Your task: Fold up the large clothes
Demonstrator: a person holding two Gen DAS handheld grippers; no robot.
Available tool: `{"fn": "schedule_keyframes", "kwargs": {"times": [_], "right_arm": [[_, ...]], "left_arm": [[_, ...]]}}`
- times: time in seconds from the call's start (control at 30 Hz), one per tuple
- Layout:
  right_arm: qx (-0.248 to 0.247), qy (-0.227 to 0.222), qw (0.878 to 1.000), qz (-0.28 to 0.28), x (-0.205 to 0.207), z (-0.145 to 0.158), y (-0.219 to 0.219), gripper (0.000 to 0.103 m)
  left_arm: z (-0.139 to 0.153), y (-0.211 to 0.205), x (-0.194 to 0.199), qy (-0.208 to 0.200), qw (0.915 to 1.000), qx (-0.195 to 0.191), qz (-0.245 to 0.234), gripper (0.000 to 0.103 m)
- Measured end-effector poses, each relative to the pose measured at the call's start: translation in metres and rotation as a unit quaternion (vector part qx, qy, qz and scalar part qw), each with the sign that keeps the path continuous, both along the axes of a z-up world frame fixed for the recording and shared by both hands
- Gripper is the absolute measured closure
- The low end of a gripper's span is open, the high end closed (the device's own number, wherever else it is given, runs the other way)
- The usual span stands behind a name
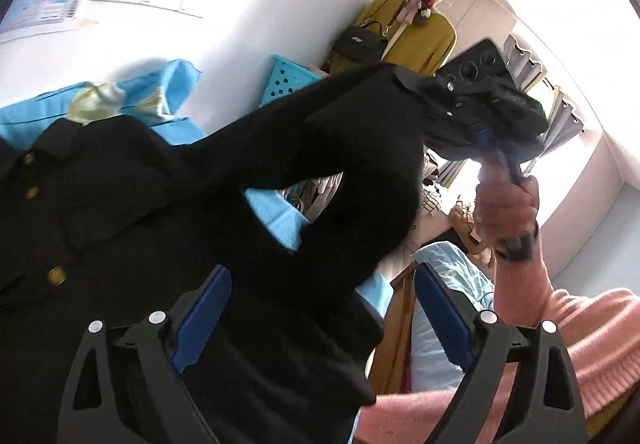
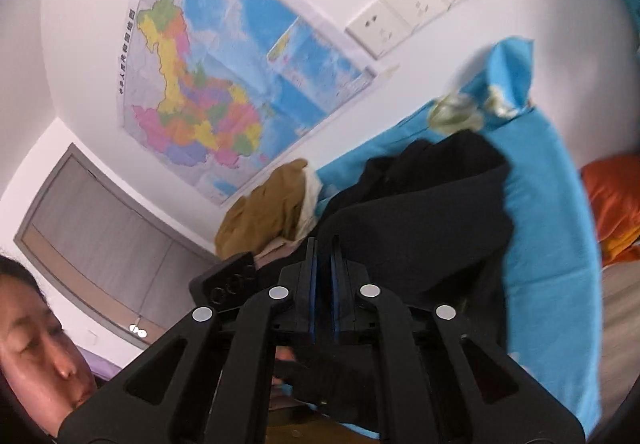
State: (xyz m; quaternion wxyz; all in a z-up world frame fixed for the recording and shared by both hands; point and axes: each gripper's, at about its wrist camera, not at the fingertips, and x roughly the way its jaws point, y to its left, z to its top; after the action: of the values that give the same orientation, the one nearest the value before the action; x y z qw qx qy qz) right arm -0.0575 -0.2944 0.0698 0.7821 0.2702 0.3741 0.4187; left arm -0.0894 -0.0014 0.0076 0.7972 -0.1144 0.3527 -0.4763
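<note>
On the blue sheet [image 1: 24, 112] beside the white wall [image 1: 248, 4], a black coat [image 1: 120, 196] with gold buttons [image 1: 56, 275] is lying with its collar toward the wall. The right gripper [image 1: 448, 92], in a hand [image 1: 506, 216] with a pink sleeve [image 1: 592, 332], is pinching one part of the coat and holding it in the air above the rest; its fingers [image 2: 312, 284] are standing nearly together with black cloth around them. The left gripper [image 1: 322, 310] is hanging wide open near the coat's lower part, its blue pads [image 1: 204, 320] clamping nothing. A tan garment [image 2: 264, 204] is lying beyond, under a map [image 2: 224, 76].
</note>
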Motion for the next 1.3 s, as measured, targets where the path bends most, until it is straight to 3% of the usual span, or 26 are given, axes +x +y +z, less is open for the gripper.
{"fn": "schedule_keyframes", "kwargs": {"times": [0.1,0.13,0.17,0.2,0.27,0.3,0.37,0.43,0.5,0.53,0.57,0.6,0.63,0.77,0.8,0.83,0.93,1.0,1.03,1.07,1.17,1.23,1.3], "right_arm": [[-0.026,-0.004,0.999,0.027,0.005,-0.001,0.033,0.095],[-0.038,-0.004,0.999,0.035,0.009,-0.002,0.046,0.095],[-0.05,-0.006,0.998,0.037,0.011,-0.003,0.056,0.092],[-0.064,-0.009,0.997,0.047,0.015,-0.006,0.068,0.088],[-0.071,-0.019,0.995,0.062,0.021,-0.01,0.081,0.06],[-0.078,-0.019,0.995,0.067,0.027,-0.013,0.086,0.054],[-0.088,-0.027,0.994,0.055,0.038,-0.019,0.087,0.046],[-0.109,-0.035,0.993,0.034,0.05,-0.028,0.082,0.044],[-0.136,-0.039,0.99,0.006,0.063,-0.04,0.071,0.041],[-0.161,-0.044,0.986,-0.012,0.07,-0.048,0.067,0.039],[-0.2,-0.051,0.978,-0.033,0.078,-0.058,0.065,0.037],[-0.231,-0.053,0.971,-0.044,0.083,-0.067,0.064,0.035],[-0.256,-0.037,0.964,-0.055,0.094,-0.084,0.062,0.032],[-0.247,0.035,0.967,-0.048,0.122,-0.131,0.055,0.031],[-0.241,0.041,0.968,-0.048,0.126,-0.136,0.055,0.031],[-0.232,0.045,0.971,-0.045,0.131,-0.141,0.057,0.029],[-0.243,0.041,0.968,-0.037,0.142,-0.15,0.068,0.027],[-0.243,0.033,0.969,-0.025,0.147,-0.152,0.073,0.058],[-0.244,0.03,0.969,-0.023,0.149,-0.151,0.073,0.085],[-0.25,0.025,0.967,-0.035,0.15,-0.148,0.069,0.092],[-0.189,0.018,0.979,-0.074,0.151,-0.127,0.027,0.095],[-0.192,0.007,0.975,-0.107,0.154,-0.12,0.006,0.096],[-0.168,0.038,0.978,-0.116,0.164,-0.129,-0.013,0.097]], "left_arm": [[0.002,-0.012,0.007,0.006,0.9996,-0.025,-0.008,0.016],[0.003,-0.011,0.007,0.009,0.9989,-0.043,-0.019,0.033],[0.003,-0.007,0.007,0.013,0.9981,-0.054,-0.028,0.057],[0.003,-0.001,0.006,0.018,0.9979,-0.057,-0.027,0.066],[0.002,0.014,0.004,0.018,0.9985,-0.051,-0.007,0.084],[0.0,0.025,0.003,0.019,0.9987,-0.047,0.006,0.085],[-0.008,0.057,0.001,0.038,0.9977,-0.036,0.044,0.085],[-0.02,0.089,0.002,0.068,0.9933,-0.026,0.09,0.083],[-0.033,0.115,0.003,0.102,0.9863,-0.013,0.129,0.076],[-0.041,0.13,0.005,0.127,0.9807,-0.015,0.148,0.065],[-0.049,0.143,0.006,0.15,0.9751,-0.017,0.163,0.055],[-0.053,0.152,0.006,0.162,0.9714,-0.018,0.173,0.053],[-0.055,0.157,0.005,0.166,0.9697,-0.019,0.178,0.053],[-0.052,0.162,-0.002,0.166,0.9696,-0.002,0.179,0.041],[-0.049,0.161,-0.004,0.164,0.9703,0.003,0.177,0.035],[-0.047,0.161,-0.005,0.158,0.9712,0.01,0.178,0.02],[-0.039,0.157,-0.007,0.137,0.9743,0.023,0.177,0.017],[-0.041,0.157,-0.004,0.135,0.9745,0.025,0.177,0.018],[-0.04,0.157,-0.002,0.133,0.9746,0.027,0.179,0.019],[-0.039,0.155,0.0,0.131,0.9751,0.031,0.176,0.024],[-0.034,0.15,0.009,0.126,0.9783,0.029,0.162,0.031],[-0.031,0.145,0.019,0.123,0.9803,0.028,0.152,0.03],[-0.031,0.139,0.03,0.12,0.9799,0.045,0.153,0.028]]}}
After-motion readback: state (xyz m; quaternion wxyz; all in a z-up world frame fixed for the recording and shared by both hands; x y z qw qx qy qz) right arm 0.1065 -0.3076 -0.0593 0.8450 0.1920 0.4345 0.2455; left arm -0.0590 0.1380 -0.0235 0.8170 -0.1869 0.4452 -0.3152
